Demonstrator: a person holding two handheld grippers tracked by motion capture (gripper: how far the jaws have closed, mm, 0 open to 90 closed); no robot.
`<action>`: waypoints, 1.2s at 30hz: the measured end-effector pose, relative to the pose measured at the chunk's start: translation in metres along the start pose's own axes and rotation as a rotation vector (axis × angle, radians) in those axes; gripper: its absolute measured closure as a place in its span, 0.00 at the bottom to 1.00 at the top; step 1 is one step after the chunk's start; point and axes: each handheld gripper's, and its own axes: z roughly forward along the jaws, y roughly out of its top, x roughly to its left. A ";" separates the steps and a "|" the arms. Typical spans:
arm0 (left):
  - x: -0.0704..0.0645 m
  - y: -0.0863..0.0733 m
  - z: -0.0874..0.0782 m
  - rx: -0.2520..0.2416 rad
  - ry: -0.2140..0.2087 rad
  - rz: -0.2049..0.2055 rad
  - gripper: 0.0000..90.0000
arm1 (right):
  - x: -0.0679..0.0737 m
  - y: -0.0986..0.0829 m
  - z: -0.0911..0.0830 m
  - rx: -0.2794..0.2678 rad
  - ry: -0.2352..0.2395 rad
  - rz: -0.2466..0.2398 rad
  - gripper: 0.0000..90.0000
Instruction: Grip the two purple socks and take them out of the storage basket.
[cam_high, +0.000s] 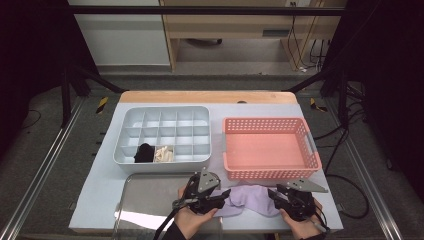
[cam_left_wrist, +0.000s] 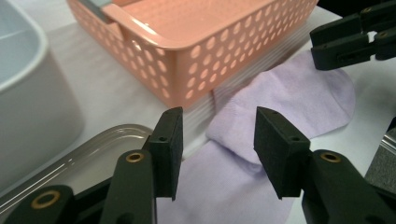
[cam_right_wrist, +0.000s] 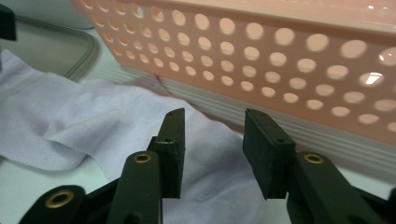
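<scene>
Lilac sock lies between both gaping tools, ungripped

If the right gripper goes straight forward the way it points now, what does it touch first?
Probably the lilac sock, which lies just past the open right gripper. Beyond it comes the pink basket wall, though depth is hard to judge.

left claw held open over lilac sock | sock laid beside pink perforated basket | right claw seen beyond sock
</scene>
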 end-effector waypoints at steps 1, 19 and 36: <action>-0.002 0.000 0.004 0.002 -0.002 0.000 0.59 | -0.002 -0.001 -0.002 0.002 -0.009 0.007 0.69; -0.010 -0.014 0.045 0.123 0.016 -0.005 0.85 | -0.013 -0.015 0.013 0.117 -0.090 0.018 0.78; -0.007 -0.005 0.020 0.045 -0.036 -0.002 0.99 | -0.009 -0.010 0.006 0.097 -0.074 0.002 0.97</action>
